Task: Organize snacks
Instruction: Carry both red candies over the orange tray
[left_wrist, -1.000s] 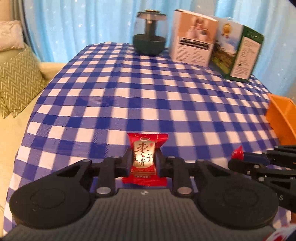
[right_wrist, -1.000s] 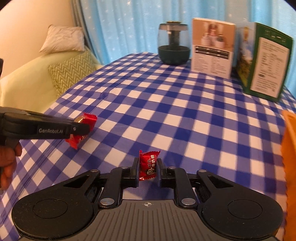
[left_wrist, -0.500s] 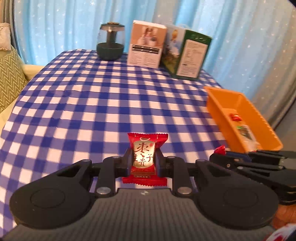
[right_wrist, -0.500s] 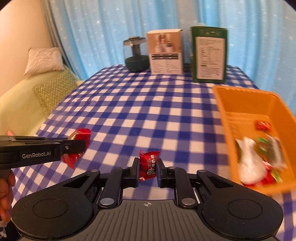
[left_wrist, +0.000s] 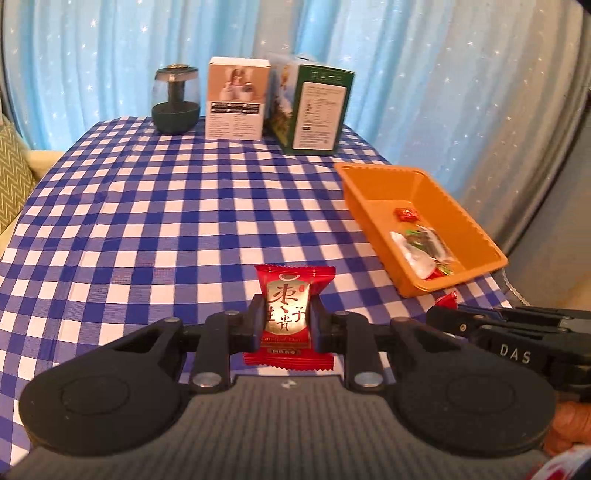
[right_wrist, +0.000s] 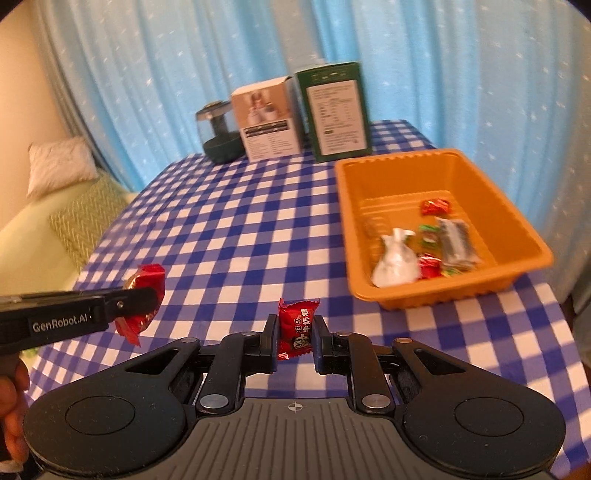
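Observation:
My left gripper (left_wrist: 286, 321) is shut on a red snack packet with gold print (left_wrist: 291, 306), held above the checked table. It also shows at the left of the right wrist view (right_wrist: 142, 299). My right gripper (right_wrist: 295, 330) is shut on a small red candy (right_wrist: 297, 325); the candy's tip shows at the right of the left wrist view (left_wrist: 447, 299). The orange tray (right_wrist: 436, 158) lies ahead to the right and holds several wrapped snacks (right_wrist: 424, 247). It also shows in the left wrist view (left_wrist: 373, 170).
A blue-and-white checked tablecloth (left_wrist: 166, 206) covers the table. At its far edge stand a dark glass jar (left_wrist: 176, 99), a white box (left_wrist: 236, 98) and a green box (left_wrist: 319, 109). Blue curtains hang behind. A sofa with cushions (right_wrist: 70, 184) lies to the left.
Both grippers have swung to the right, each still holding its snack. The orange tray has come into fuller view and closer in both views.

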